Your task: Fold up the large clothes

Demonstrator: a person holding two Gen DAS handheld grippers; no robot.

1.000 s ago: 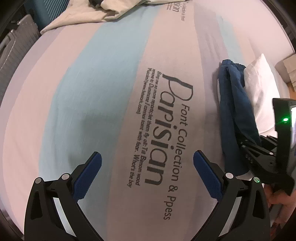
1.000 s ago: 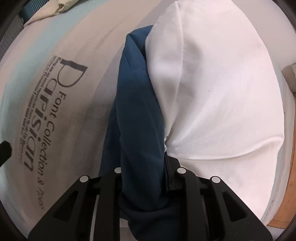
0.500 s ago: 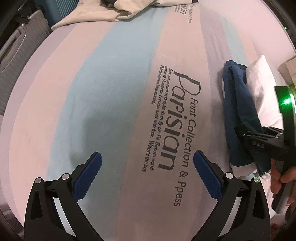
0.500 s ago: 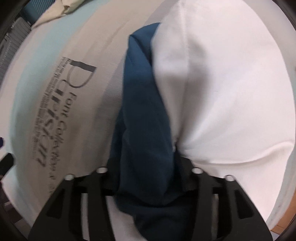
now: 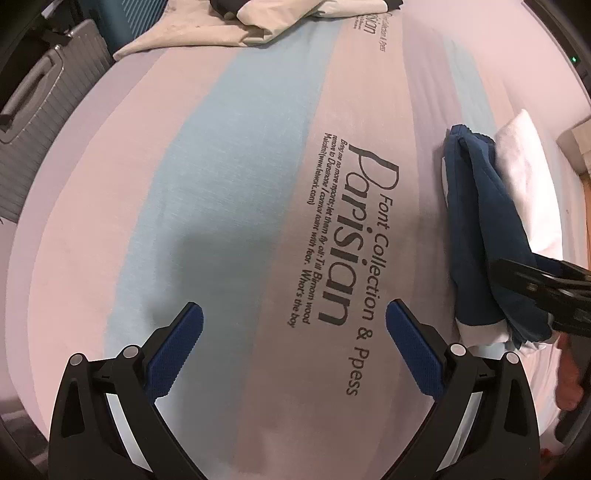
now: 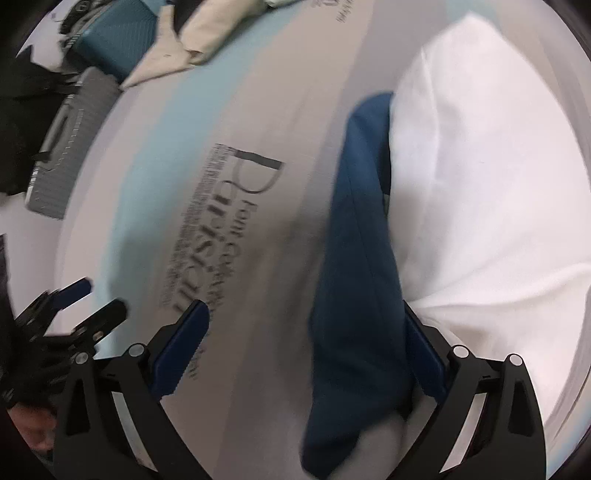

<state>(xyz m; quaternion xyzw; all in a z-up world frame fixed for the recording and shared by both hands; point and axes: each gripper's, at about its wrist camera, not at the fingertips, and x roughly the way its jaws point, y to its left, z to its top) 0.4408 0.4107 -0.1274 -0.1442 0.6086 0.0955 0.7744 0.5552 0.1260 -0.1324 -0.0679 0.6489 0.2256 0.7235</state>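
The fingers [image 5: 415, 349] of the left gripper [image 5: 293, 345] stand wide apart, blue pads facing each other, and nothing is between them; below them is only the bed [image 5: 236, 192] with its striped sheet and the printed word "Parisian" [image 5: 364, 236]. In this left wrist view the blue garment [image 5: 480, 236] lies folded in a long narrow bundle near the right edge of the bed, touching a white pillow [image 5: 524, 184] on its far side. The right gripper [image 5: 546, 286] reaches in from the right edge of the view over the near end of the garment (its fingers I cannot see well from here), and part of a hand [image 5: 567, 380] shows below it. At the far end of the bed lies a beige cloth [image 5: 207, 35], and a grey suitcase [image 5: 40, 110] stands beside the bed on the left.

In the right wrist view, which is blurred, the right gripper [image 6: 306, 345] has just been opening and its fingers [image 6: 183, 345] are now wide apart. The garment [image 6: 354, 277] still lies between them, close to the right finger, but the left pad is well clear of it, so it is not gripped. The pillow [image 6: 480, 184] fills the right side, pressed against the garment. The left gripper [image 6: 70, 314] shows at the left edge, and the suitcase [image 6: 70, 155] and a teal case [image 6: 114, 40] are far off on the left.
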